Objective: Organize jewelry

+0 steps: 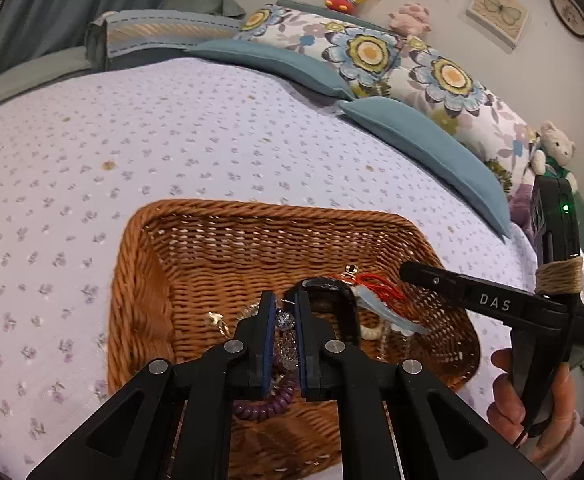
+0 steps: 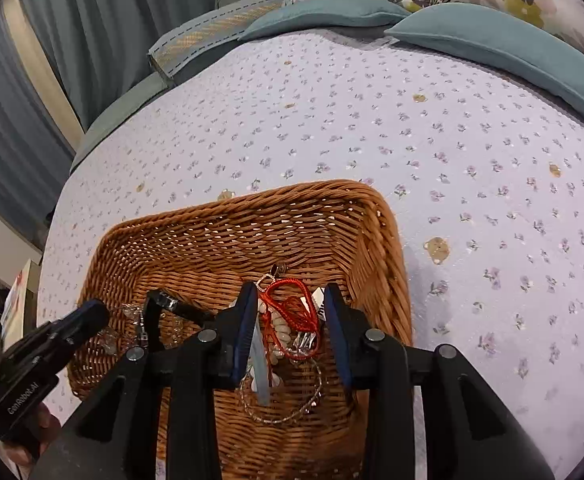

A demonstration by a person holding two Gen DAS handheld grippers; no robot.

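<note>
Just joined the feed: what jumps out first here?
A wicker basket of tangled jewelry sits on the flowered bedspread. Both grippers reach into it: the left gripper around clear beads, the right gripper open around a red cord.

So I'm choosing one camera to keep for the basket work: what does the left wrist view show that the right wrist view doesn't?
Left wrist only: the purple coil bracelet, clear beads between the left gripper fingers, the plush toys and wall pictures.
Right wrist only: the thin chain loop and white beads inside the open right gripper.
Both: the wicker basket, the red cord and the bedspread.
</note>
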